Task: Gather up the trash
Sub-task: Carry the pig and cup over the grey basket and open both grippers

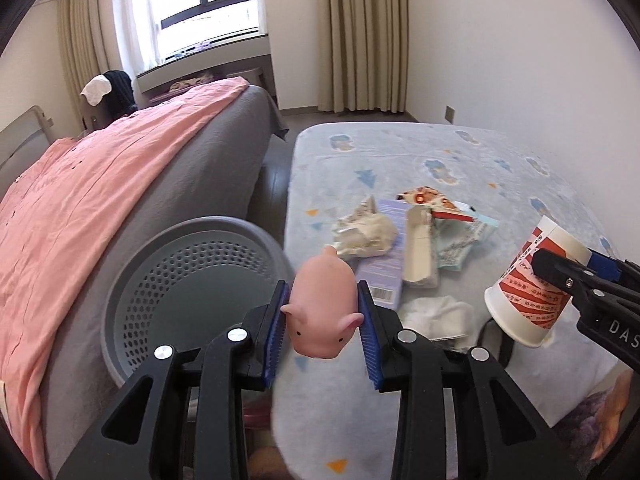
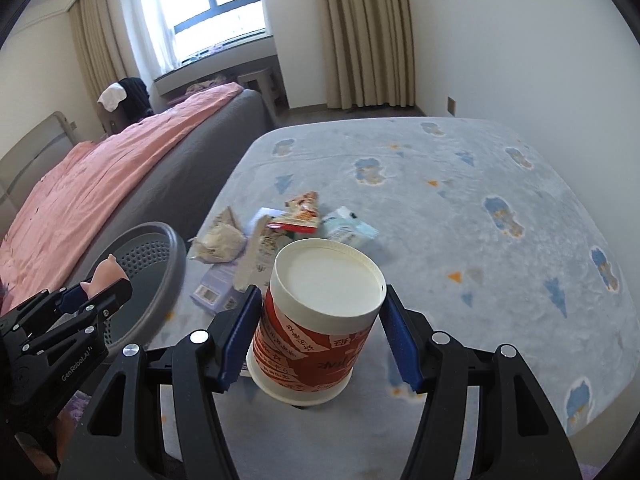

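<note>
The left gripper (image 1: 324, 312) is clamped on a pink pig toy (image 1: 320, 304), pads pressing its flanks, held in the air just beside the bin (image 1: 132, 280). The right gripper (image 2: 320, 332) grips a paper cup (image 2: 316, 320) by its red-printed wall, bottom end toward the camera, tilted and off the rug (image 2: 480, 220).

Beyond the fingers, the rest of the trash lies on the rug in a loose heap: a crumpled wrapper (image 1: 364, 232), a purple box (image 1: 380, 276), a white carton (image 1: 420, 248), a snack packet (image 1: 424, 196) and a tissue (image 1: 436, 312). The grey bin stands between the rug and the bed (image 1: 100, 184).

Risks, as I judge them: the pig is soft and rounded, so it may squirt out of the pads. The cup wall may buckle under the squeeze and slip. Both grippers near one bin may collide at its rim.
</note>
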